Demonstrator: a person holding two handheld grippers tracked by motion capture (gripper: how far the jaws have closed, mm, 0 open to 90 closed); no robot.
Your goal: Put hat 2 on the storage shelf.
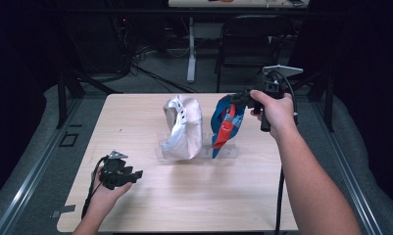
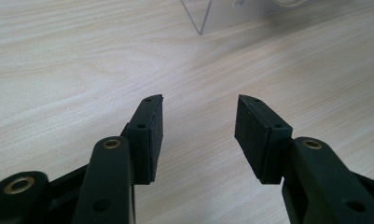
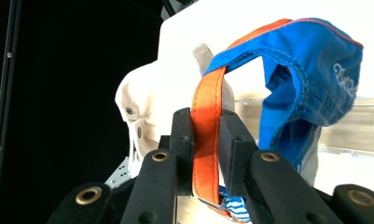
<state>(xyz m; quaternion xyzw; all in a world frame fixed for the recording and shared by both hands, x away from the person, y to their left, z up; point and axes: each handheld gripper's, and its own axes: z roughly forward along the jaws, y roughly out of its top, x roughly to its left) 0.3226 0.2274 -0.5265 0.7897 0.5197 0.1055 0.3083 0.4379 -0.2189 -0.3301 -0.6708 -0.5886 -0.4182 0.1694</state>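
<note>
**Right gripper pinching the strap of a blue cap on a stand**

I see a pale wooden table (image 1: 135,196) from above. Toward the middle of its far edge, a clear plastic stand (image 1: 228,151) holds two caps upright, side by side. The white cap (image 1: 183,128) is on the left and the blue cap (image 1: 229,122) is on the right, near each other.

My right gripper (image 1: 243,98) reaches in from the right side at the top of the blue cap. In the right gripper view, its jaws are closed on the cap's orange strap (image 3: 207,135), which runs upright between the two black pads (image 3: 182,149). The blue fabric hangs beyond and to the right, and the white cap (image 3: 147,107) sits behind on the left.

My left gripper (image 1: 135,175) rests low over the near left part of the table, well apart from the caps. In the left gripper view its jaws are spread wide with bare wood between them, and a corner of the clear stand (image 2: 208,18) shows at the top edge.
</note>
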